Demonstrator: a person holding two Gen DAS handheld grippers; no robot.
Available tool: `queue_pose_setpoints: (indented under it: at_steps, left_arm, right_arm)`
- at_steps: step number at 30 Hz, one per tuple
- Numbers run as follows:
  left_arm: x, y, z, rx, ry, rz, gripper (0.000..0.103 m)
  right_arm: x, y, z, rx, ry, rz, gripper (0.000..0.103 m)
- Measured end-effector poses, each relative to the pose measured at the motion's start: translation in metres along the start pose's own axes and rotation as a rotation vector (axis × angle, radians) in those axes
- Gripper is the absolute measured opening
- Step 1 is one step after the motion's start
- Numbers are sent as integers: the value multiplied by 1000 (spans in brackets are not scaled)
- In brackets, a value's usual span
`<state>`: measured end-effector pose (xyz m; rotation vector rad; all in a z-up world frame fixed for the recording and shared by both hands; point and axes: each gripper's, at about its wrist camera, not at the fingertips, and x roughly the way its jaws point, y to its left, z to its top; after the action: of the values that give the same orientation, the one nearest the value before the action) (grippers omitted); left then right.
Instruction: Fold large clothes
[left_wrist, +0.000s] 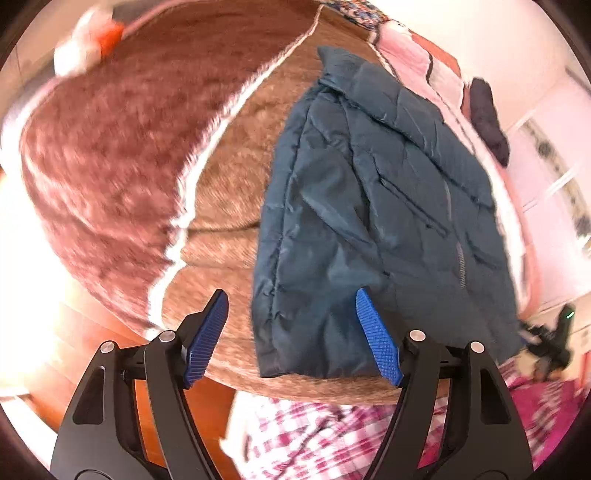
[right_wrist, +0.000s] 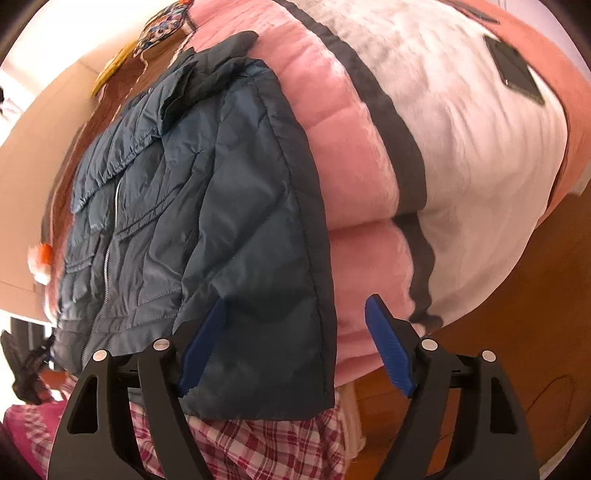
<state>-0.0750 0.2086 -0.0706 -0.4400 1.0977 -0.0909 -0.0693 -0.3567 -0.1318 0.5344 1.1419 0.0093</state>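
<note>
A dark teal quilted puffer jacket (left_wrist: 369, 206) lies flat on a brown fuzzy blanket (left_wrist: 236, 177), collar at the far end, hem toward me. It also shows in the right wrist view (right_wrist: 199, 199), zipper visible, its sides folded in. My left gripper (left_wrist: 291, 332) is open and empty, hovering over the jacket's near left hem corner. My right gripper (right_wrist: 295, 339) is open and empty, above the jacket's near right hem edge. The other gripper shows small at the edge of the left wrist view (left_wrist: 554, 339).
A folded pink and white thick quilt (right_wrist: 424, 147) with dark stripes lies against the jacket's right side, a dark phone (right_wrist: 515, 74) on it. Pink plaid fabric (right_wrist: 258, 443) is below the grippers. A white and orange plush (left_wrist: 92, 40) sits far left. Wooden floor (right_wrist: 517, 350) lies right.
</note>
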Motion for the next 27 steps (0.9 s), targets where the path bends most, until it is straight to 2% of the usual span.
queue_pose_setpoints:
  at_steps: [3, 7, 10, 12, 15, 20, 22, 23, 25, 27]
  left_arm:
    - [8, 2, -3, -35, 50, -104, 71]
    - [14, 2, -7, -50, 56, -144, 71]
    - [18, 9, -7, -97, 64, -181, 55]
    - [18, 14, -8, -120, 64, -205, 36]
    - [12, 19, -5, -143, 48, -234, 17]
    - [4, 8, 0, -102, 14, -234, 10]
    - [2, 4, 2, -94, 1, -233, 10]
    - [1, 2, 4, -95, -3, -235, 9]
    - [-4, -2, 7, -97, -18, -241, 9]
    - [-13, -8, 12, -87, -47, -252, 9]
  right_arm:
    - [1, -6, 0, 33, 10, 35, 78]
    - [0, -20, 1, 101, 5, 78, 78]
    - [1, -32, 1, 160, 4, 114, 79]
    - [3, -43, -1, 208, 9, 161, 80]
    - [11, -51, -5, 253, 49, 239, 81]
    - [17, -46, -17, 248, 123, 395, 78]
    - [18, -40, -21, 215, 157, 412, 54]
    - [17, -38, -23, 202, 149, 405, 48]
    - [12, -35, -23, 191, 135, 421, 24]
    - [0, -31, -20, 176, 100, 434, 17]
